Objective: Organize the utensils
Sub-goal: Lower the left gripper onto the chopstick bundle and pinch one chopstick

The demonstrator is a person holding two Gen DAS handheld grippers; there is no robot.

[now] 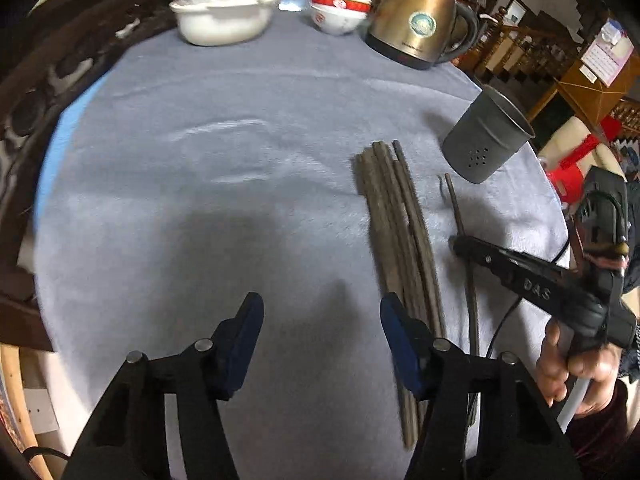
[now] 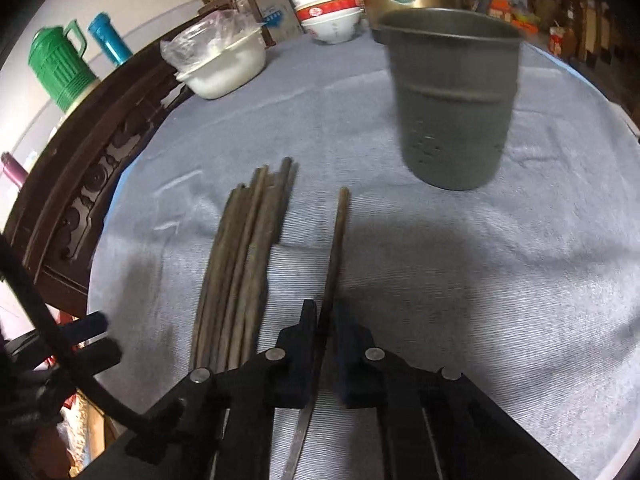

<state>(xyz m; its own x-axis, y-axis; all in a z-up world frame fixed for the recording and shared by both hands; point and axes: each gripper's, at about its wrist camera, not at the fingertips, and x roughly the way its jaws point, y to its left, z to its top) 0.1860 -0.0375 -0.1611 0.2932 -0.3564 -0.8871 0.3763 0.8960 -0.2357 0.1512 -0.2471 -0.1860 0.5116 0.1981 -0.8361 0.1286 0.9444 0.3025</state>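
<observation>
A bundle of several dark wooden chopsticks [image 1: 396, 240] [image 2: 244, 248] lies on the grey-blue tablecloth [image 1: 224, 184]. One single chopstick [image 1: 458, 208] [image 2: 340, 232] lies apart to its right. My right gripper [image 2: 325, 314] [image 1: 456, 245] is shut on this single chopstick near its middle. A grey perforated utensil holder [image 1: 486, 140] [image 2: 452, 100] stands upright just beyond the chopsticks. My left gripper [image 1: 324, 320] [image 2: 100, 336] is open above the cloth. Its right pad is at the bundle's left edge, and nothing is between the pads.
At the table's far edge stand a brass-coloured kettle [image 1: 420, 20], stacked red-and-white bowls [image 1: 340, 4] and a white pot [image 1: 224, 20] covered with plastic. A dark carved chair back [image 2: 80, 184] borders the left side. A person's hand [image 1: 576, 372] holds the right gripper.
</observation>
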